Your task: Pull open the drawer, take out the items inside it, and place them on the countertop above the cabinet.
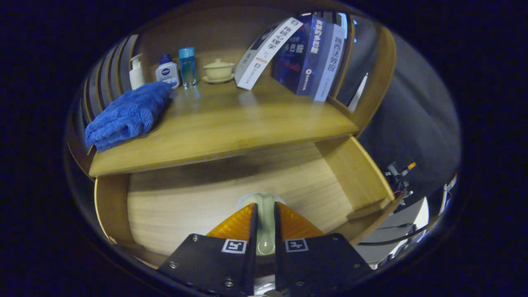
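The wooden drawer (181,206) stands pulled out beneath the countertop (231,123), and its pale floor shows bare on both sides of the fingers. My gripper (264,206) is shut on a pale cream item (264,225) with a rounded end that pokes out just past the fingertips. Both fingers press on its sides. The item hangs over the drawer's floor, below and in front of the countertop's front edge. What kind of item it is I cannot tell.
On the countertop lie a folded blue towel (128,115), a white pump bottle (136,72), a small white lotion bottle (167,71), a blue clear bottle (187,66) and a lidded cream cup (218,70). Leaning books (305,53) stand behind. The drawer's right wall (354,173) rises beside the fingers.
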{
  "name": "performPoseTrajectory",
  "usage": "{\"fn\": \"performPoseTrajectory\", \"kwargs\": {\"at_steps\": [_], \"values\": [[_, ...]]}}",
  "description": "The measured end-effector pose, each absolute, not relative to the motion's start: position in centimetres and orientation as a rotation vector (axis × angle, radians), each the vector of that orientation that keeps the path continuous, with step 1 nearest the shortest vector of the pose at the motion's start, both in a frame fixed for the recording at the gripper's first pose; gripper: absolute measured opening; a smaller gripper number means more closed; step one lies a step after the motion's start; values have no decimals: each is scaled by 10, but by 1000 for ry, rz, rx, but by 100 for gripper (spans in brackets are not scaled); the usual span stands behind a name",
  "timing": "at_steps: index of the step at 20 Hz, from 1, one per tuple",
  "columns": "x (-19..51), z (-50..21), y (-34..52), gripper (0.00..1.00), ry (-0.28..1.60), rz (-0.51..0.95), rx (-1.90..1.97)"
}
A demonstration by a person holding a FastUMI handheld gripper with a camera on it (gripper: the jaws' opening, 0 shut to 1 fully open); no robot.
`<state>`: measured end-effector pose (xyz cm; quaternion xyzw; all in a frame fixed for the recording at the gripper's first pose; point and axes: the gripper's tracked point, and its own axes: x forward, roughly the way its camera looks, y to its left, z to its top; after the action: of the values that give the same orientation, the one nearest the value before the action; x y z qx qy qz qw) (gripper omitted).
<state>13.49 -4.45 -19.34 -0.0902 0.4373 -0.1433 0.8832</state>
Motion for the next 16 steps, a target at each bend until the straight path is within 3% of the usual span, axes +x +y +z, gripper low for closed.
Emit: {"fn": "performPoseTrajectory", "kwargs": {"at_steps": [4,10,11,16], "values": [[137,-155,-50,19,843,-346,-202],[139,-174,-47,20,877,-384,-134],[141,-179,-42,38,879,-381,-101],[144,-219,-31,42,985,-407,-35]]}}
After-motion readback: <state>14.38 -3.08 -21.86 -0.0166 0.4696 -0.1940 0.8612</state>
